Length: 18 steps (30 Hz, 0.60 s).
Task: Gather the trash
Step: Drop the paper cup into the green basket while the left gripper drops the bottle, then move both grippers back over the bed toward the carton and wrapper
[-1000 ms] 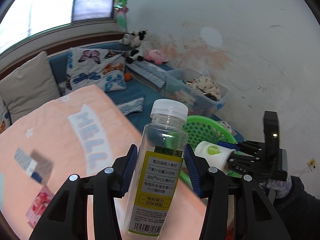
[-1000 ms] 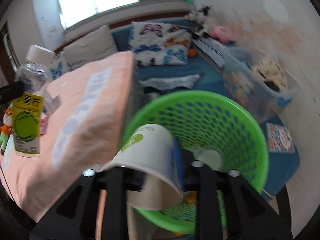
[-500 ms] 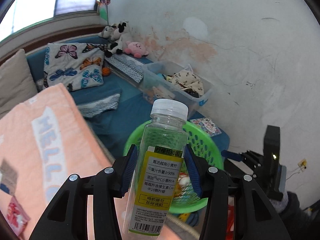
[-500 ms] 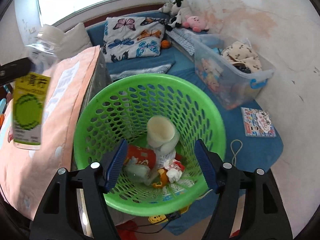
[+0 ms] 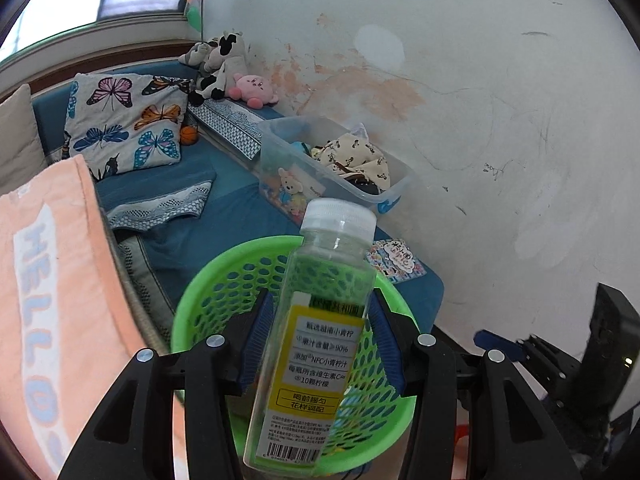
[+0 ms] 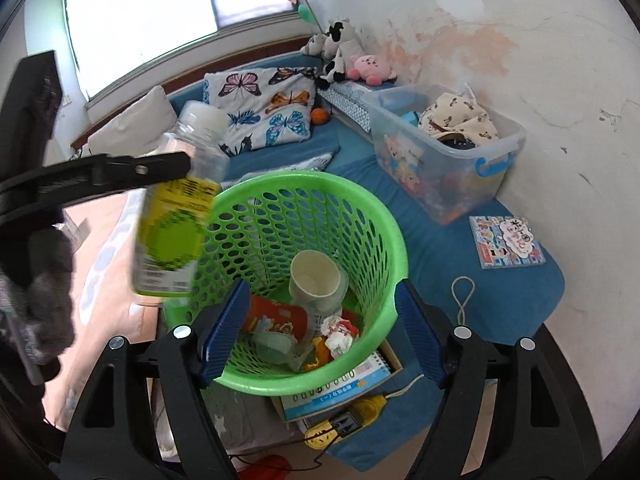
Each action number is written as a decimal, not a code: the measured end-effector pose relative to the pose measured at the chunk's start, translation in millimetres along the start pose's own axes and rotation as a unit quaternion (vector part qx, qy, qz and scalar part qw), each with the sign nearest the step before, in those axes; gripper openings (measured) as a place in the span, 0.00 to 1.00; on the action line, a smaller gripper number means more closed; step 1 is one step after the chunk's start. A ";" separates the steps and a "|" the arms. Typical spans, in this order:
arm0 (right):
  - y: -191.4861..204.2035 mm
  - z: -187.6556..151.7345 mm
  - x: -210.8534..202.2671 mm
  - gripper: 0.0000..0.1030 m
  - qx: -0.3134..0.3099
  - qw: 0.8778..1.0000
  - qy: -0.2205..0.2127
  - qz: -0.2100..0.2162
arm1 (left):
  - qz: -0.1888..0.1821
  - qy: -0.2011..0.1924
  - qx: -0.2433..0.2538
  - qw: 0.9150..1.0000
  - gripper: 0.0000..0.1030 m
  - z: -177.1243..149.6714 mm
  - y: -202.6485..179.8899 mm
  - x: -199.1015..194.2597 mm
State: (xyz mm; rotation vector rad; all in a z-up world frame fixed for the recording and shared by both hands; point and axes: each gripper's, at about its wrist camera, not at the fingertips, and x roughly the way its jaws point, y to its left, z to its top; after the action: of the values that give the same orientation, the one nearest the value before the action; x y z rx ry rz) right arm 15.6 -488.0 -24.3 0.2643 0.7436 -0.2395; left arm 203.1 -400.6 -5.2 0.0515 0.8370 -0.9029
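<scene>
A clear plastic bottle (image 5: 316,340) with a white cap and a yellow label stands tilted between the pads of my left gripper (image 5: 320,300). The jaws are opening, and a thin gap shows at the left pad. In the right wrist view the bottle (image 6: 172,232) is blurred above the left rim of the green mesh basket (image 6: 396,240). My right gripper (image 6: 320,286) hangs over the basket with jaws opening and nothing between them. A white paper cup (image 6: 314,270) lies inside on other trash. The left wrist view shows the basket (image 5: 208,280) just behind the bottle.
A peach towel (image 5: 48,280) covers the surface left of the basket. A clear storage box (image 6: 444,140) of clothes and toys stands by the wall. A picture booklet (image 6: 506,242) lies on the blue mat. A yellow power strip (image 6: 340,424) and a workbook sit under the basket's front.
My right gripper let the paper cup go into the basket and spread wide. The left gripper carried the bottle from over the towel to over the basket, where the bottle has tipped.
</scene>
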 end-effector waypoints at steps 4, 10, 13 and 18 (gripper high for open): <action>-2.0 -3.0 -4.8 0.73 0.006 1.000 -0.004 0.005 | -0.003 -0.004 0.001 1.000 0.62 -4.7 -4.3 0.0; 7.2 -4.2 -5.1 0.73 0.001 1.000 -0.006 0.023 | 0.018 -0.015 0.015 1.000 0.62 -13.5 4.0 -27.2; 20.9 -2.2 -5.0 0.74 -0.011 0.999 -0.007 0.036 | 0.042 -0.022 0.019 0.999 0.62 -21.5 14.0 -49.1; 46.6 2.7 -2.3 0.75 -0.032 0.998 -0.007 0.059 | 0.076 -0.029 0.000 0.997 0.62 -37.3 43.5 -84.1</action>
State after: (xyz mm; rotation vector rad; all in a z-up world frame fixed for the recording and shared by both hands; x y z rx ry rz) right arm 30.0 -444.8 -13.7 0.2445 0.7190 -0.1051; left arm 182.8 -302.3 12.0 0.0875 0.7676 -0.7575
